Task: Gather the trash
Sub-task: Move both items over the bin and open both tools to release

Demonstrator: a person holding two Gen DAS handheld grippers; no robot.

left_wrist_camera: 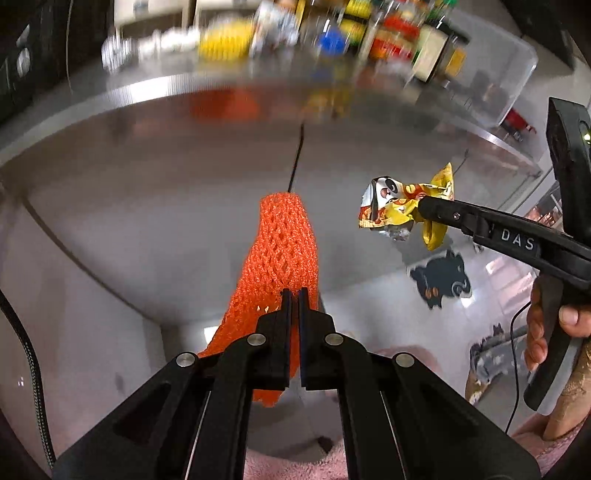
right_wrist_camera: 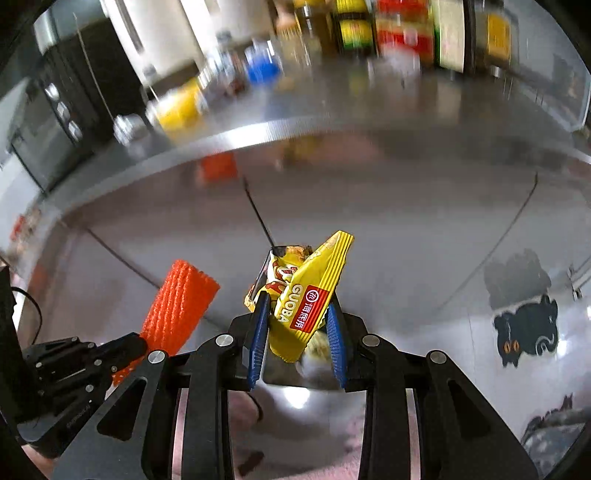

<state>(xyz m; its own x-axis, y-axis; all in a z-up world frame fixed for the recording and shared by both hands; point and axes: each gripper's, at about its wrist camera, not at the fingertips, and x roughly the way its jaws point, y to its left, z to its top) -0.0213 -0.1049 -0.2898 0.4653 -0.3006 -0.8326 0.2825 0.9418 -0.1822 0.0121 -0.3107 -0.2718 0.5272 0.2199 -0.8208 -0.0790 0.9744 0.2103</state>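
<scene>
Left gripper [left_wrist_camera: 294, 295] pinches orange foam mesh sleeve [left_wrist_camera: 286, 243]; right gripper [right_wrist_camera: 297, 325] clamps crumpled yellow foil snack wrapper [right_wrist_camera: 306, 295], both lifted, evidently for disposal.

- A steel counter [left_wrist_camera: 155, 96] runs across the view from nine o'clock to three o'clock, its front panel glossy and reflective.
- Blurred jars and bottles [right_wrist_camera: 402, 33] crowd the countertop at twelve o'clock.
- A dark appliance with round knobs [right_wrist_camera: 55, 107] stands at ten o'clock.
- A black cat-shaped sticker [right_wrist_camera: 526, 328] marks the pale, shiny floor [left_wrist_camera: 369, 310] at four o'clock.
- A pink rug [left_wrist_camera: 295, 467] lies at six o'clock.
</scene>
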